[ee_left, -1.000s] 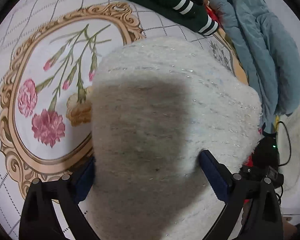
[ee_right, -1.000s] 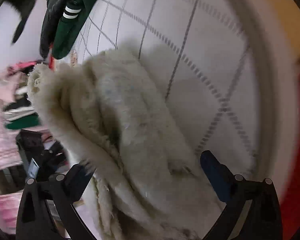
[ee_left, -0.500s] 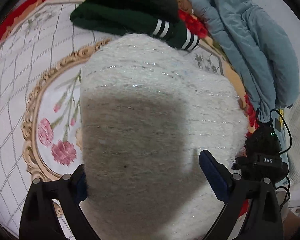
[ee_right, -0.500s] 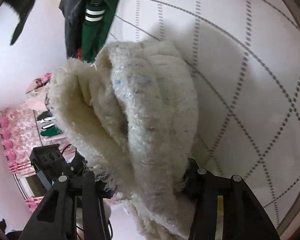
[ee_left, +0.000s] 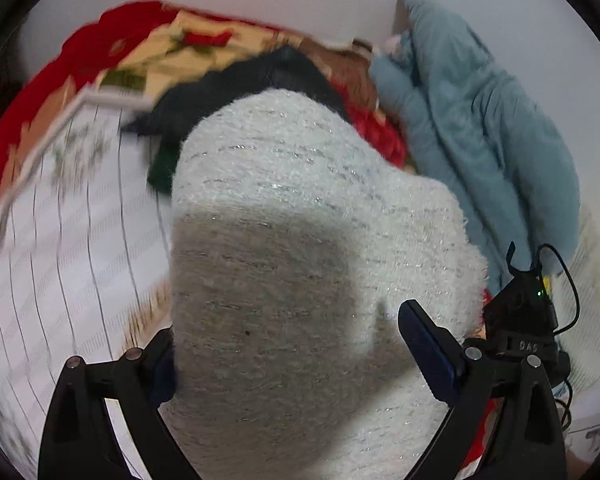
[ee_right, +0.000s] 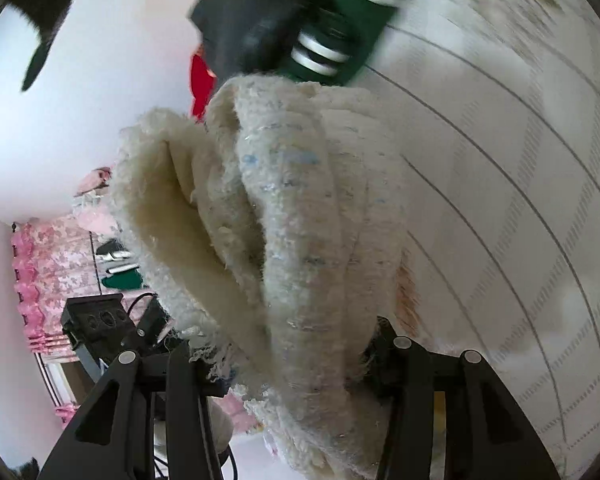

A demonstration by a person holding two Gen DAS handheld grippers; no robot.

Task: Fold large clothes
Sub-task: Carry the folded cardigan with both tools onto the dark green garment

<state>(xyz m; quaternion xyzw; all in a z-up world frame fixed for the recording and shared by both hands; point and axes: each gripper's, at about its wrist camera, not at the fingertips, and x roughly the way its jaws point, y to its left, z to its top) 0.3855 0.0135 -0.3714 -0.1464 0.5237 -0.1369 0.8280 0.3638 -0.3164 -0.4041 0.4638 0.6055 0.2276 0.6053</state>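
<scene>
we find the right hand-held gripper (ee_right: 284,364) clamped on the folded white fuzzy sweater (ee_right: 300,248), lifted above the bed quilt (ee_right: 520,200). left hand-held gripper (ee_left: 296,356) spread wide under the sweater, gripping nothing.

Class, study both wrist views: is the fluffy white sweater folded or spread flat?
Folded: the white sweater shows several stacked layers bunched together, clamped in the right tool, lifted off the bedspread.
</scene>
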